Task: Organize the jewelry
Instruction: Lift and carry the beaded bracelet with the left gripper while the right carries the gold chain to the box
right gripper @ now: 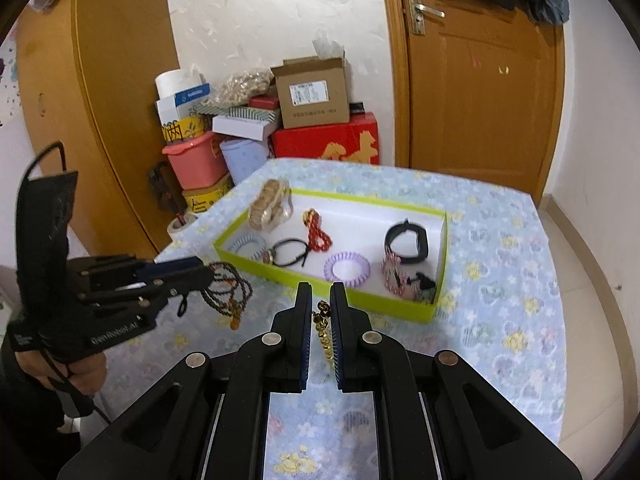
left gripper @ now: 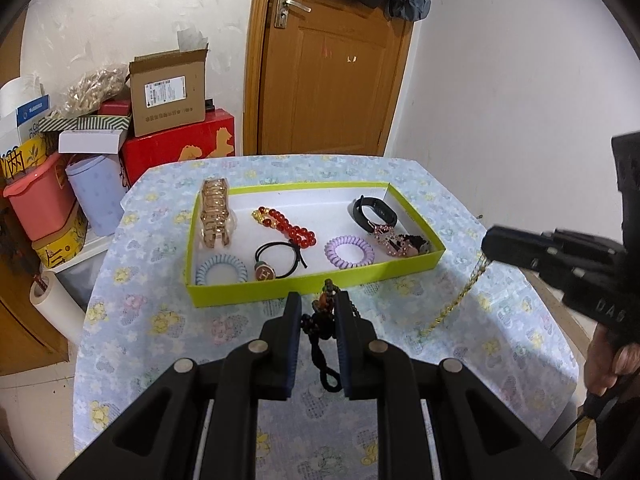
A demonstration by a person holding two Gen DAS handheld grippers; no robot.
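Lower centre of the left view, the left tool (left gripper: 318,308) is nearly closed on a limp dark bead necklace (left gripper: 322,332), light and tangle-prone. Lower centre of the right view, the right tool (right gripper: 321,304) pinches a slippery gold chain (right gripper: 326,336); both hang just short of the green box (right gripper: 436,300)

Left gripper (left gripper: 318,306) is clamped on a dark bead string; right gripper (right gripper: 321,300), at its 3 o'clock, pinches a gold chain.
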